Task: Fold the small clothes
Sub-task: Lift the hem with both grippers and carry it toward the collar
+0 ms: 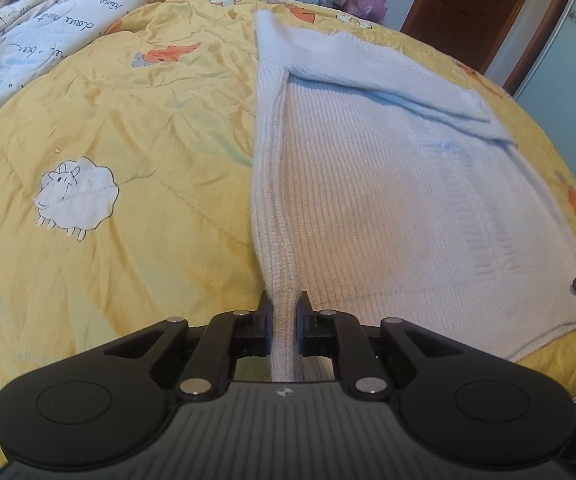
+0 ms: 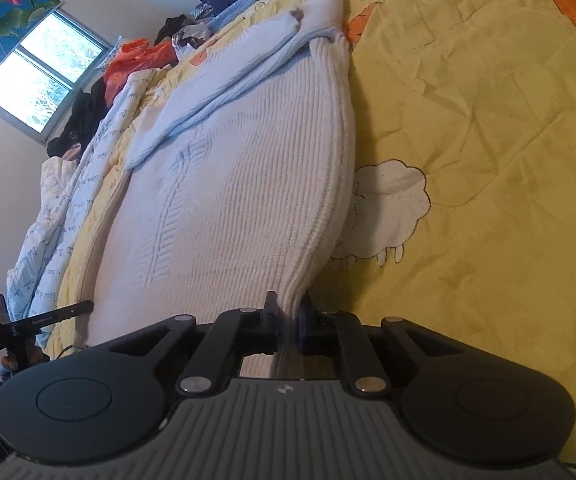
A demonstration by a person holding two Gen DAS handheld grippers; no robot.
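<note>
the pale knit sweater [image 1: 387, 184] lies spread on the yellow bed quilt [image 1: 108, 128], one sleeve [image 1: 387, 84] already laid across its upper body, so the job looks partway along—a sleeve in, the body fold likely next. the left hand-held gripper [image 1: 284, 322] is clenched on the sweater's near hem corner, on the side toward the printed sheep [image 1: 75, 196], and the knit rises from the quilt in a ridge into its jaws. the right hand-held gripper [image 2: 288, 322] is likewise clamped on a near corner of the hem, where the ribbed side edge [image 2: 337, 184] bunches and lifts off the quilt. holding both hem corners at once seems meant to keep the bottom edge taut and level, so it can be carried toward the collar end [image 2: 325, 0] without skewing. beyond the sweater's sheep-side edge the quilt is open and only wrinkled—room for the hands to swing. past the collar end sits a heap of clothes and bags [image 2: 144, 56], and a white lettered blanket [image 1: 48, 20] lies farther out beyond the sheep, both well apart from the sweater.
</note>
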